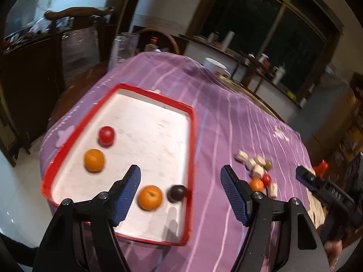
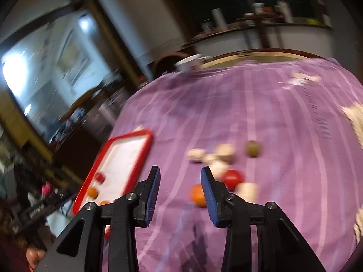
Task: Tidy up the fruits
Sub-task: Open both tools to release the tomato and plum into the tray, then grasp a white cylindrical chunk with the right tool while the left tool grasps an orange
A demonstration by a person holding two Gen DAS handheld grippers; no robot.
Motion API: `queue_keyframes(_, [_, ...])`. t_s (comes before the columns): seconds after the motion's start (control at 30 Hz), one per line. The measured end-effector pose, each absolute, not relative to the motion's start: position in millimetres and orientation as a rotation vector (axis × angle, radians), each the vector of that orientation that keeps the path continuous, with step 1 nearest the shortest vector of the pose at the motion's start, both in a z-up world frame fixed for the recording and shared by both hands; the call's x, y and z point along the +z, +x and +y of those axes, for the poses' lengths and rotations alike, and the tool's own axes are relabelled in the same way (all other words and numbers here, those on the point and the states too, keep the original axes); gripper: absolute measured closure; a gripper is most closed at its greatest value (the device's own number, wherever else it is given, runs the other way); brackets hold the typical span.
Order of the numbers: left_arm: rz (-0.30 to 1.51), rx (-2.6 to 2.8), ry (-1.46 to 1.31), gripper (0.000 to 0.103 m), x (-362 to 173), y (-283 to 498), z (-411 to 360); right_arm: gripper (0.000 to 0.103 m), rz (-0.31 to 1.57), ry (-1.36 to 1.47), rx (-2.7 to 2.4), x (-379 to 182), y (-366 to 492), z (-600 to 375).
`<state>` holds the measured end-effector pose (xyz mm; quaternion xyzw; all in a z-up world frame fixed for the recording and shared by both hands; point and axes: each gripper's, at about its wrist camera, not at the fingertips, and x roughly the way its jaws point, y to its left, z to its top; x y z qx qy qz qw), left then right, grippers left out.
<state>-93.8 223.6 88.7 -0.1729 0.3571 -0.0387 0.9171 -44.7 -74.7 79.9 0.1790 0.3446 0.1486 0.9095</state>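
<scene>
Right gripper (image 2: 180, 190) fingers half open, empty, over purple striped cloth on the counter. Small round orange fruit (image 2: 197, 195) at frame centre, beside the right finger. Left gripper (image 1: 180, 191) wide open, empty, above the red-rimmed white tray (image 1: 191, 149). Fruit looks light, firm, rolls; grip across its widest part.

A purple striped cloth (image 1: 217, 117) covers the table. On it lie a red-rimmed tray (image 1: 192, 136) and, well apart, loose fruit among pale wooden blocks (image 2: 223, 151) (an orange (image 2: 197, 195), a red one (image 2: 232, 178), a green one (image 2: 253, 148)).
</scene>
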Motion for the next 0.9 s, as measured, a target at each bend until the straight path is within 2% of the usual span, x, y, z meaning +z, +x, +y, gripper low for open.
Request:
queue_keyframes(0.27, [0.766, -0.137, -0.293, 0.031, 80.7, -92.3, 188.3, 0.06, 0.746, 0.396, 0.22, 62.5, -46.6, -115.8])
queue_keyframes(0.53, [0.8, -0.15, -0.271, 0.031, 71.3, -86.7, 172.7, 0.06, 0.822, 0.192, 0.179, 35.9, -37.0, -87.0])
queue_keyframes(0.9, [0.859, -0.217, -0.225, 0.031, 52.9, -70.1, 137.9, 0.061, 0.914, 0.131, 0.13, 6.8, -11.8, -81.0])
